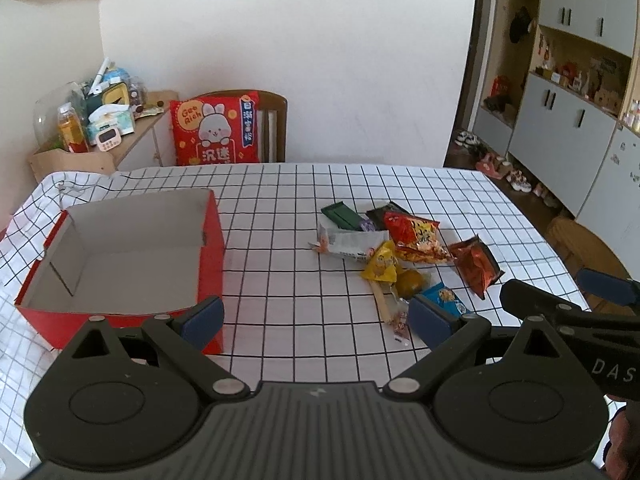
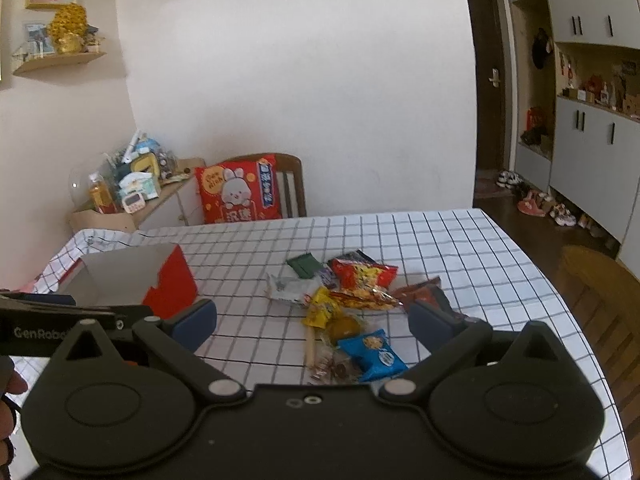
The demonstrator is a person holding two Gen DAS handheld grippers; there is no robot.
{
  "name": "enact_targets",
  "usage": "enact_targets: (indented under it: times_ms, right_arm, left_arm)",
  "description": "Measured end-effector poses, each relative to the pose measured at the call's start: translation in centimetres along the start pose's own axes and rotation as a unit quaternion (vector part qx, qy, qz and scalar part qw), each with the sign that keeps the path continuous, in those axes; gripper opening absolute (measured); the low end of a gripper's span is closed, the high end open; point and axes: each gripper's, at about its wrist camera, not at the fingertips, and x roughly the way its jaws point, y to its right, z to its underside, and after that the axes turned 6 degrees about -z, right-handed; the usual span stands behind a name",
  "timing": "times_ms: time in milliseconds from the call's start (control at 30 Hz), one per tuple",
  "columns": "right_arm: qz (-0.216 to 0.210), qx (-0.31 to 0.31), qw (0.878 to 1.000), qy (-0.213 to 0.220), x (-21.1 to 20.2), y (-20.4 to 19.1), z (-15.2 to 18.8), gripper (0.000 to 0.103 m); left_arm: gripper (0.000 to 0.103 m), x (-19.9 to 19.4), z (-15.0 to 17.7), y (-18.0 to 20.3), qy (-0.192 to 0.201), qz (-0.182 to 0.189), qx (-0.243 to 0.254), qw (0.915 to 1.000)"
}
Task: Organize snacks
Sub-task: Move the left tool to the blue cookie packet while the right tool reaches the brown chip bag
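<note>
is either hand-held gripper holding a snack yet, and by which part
Nothing is held. The left hand-held gripper and right hand-held gripper are both open above the table; the snacks lie untouched.

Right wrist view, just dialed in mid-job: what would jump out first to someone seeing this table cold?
The heap of bright snack packets mid-table on the checked tablecloth, with the blue packet nearest the camera. To their left stands the red cardboard box, open and empty. Both the left gripper and the right gripper hang with jaws wide apart, holding nothing.

The right hand-held gripper [image 2: 312, 322] hangs wide apart above snack packets [image 2: 348, 300] beside a red box [image 2: 170, 284].
</note>
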Motion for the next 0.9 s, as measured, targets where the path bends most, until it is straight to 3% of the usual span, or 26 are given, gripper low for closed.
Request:
enact_targets:
  times_ms: [567,900]
  right_arm:
    - [0.009,-0.004,0.997,-0.074,4.7,7.6,1.6,0.095]
    - [0.008,-0.035,0.995,-0.097,8.8,13.3,-0.4,0.085]
  left_arm:
    - [0.099,6.8,0.8,5.3,-0.052,0.009,0.034,0.998]
    - [0.099,10.0,-0.4,10.2,-0.075,0.04,0.044,0.9954]
